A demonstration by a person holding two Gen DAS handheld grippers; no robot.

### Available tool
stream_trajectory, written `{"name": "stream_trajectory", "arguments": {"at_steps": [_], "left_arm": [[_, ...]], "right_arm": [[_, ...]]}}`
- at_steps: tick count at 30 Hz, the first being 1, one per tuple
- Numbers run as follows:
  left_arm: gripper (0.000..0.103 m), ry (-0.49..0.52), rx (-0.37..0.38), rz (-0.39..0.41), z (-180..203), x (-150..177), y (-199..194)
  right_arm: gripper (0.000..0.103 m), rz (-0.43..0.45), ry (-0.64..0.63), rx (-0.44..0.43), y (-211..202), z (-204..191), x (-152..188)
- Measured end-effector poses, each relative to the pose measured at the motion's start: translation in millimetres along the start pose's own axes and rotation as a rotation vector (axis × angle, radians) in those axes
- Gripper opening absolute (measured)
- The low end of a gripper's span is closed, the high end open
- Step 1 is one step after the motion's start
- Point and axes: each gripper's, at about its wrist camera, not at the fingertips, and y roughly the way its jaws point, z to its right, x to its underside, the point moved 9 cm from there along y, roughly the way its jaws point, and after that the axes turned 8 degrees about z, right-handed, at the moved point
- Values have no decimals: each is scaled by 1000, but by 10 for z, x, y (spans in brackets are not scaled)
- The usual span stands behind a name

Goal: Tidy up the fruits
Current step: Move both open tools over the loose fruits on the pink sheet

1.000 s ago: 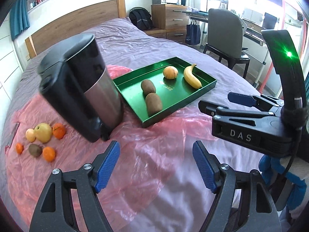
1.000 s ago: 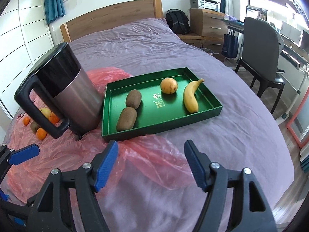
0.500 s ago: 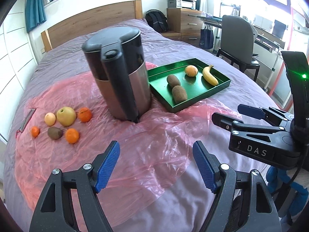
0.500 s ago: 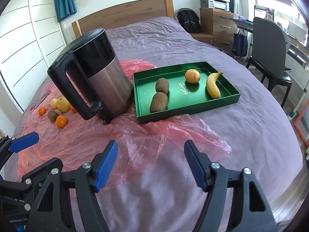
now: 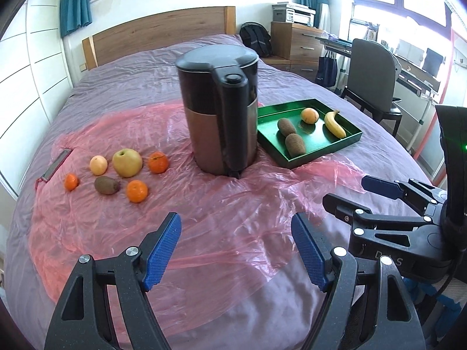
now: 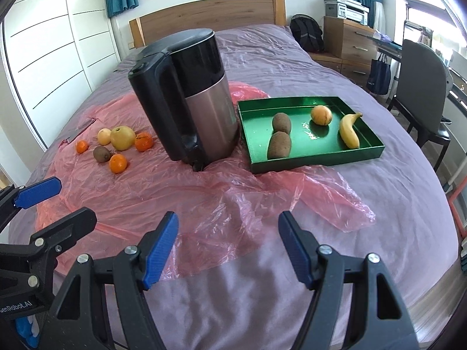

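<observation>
Right now both of your grippers hang over the near part of the bed, well short of any fruit. Your left gripper (image 5: 235, 248) has its blue pads (image 5: 162, 250) standing wide apart with only pink plastic sheet (image 5: 221, 213) between them; your right gripper (image 6: 227, 246) is spread just as wide, also with nothing in it.

Take the kettle (image 5: 219, 110) as your landmark: it stands upright on the plastic sheet, beyond both pairs of fingers. To its left lies the loose fruit in a small cluster: a yellow apple (image 5: 127, 159), a pale peach (image 5: 98, 164), a kiwi (image 5: 106, 185) and three oranges, the nearest orange (image 5: 137, 191) at the front of the group. All of it is far ahead and to the left of your left fingers.

To the kettle's right, just beside its base, sits the green tray (image 6: 315, 157). Inside it lie two kiwis touching end to end nearest the kettle, then a round orange fruit (image 6: 321, 114), then a banana (image 6: 348, 131) farthest from it.
</observation>
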Motion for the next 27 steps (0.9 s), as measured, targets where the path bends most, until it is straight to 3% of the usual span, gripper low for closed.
{"name": "stream_trajectory", "arguments": {"at_steps": [15,21,27], "left_arm": [[73,-110,-70,3,-837,366,-109],[73,-178,-137,-43,-1429,771,-72],[73,-254,-197,-65,-1949,980,-36]], "right_arm": [[103,-56,-87,-46,62,-698,211],[103,-80,-121,-82,163,-1020,297],[103,-79,-169,-149,310,-1447,319]]}}
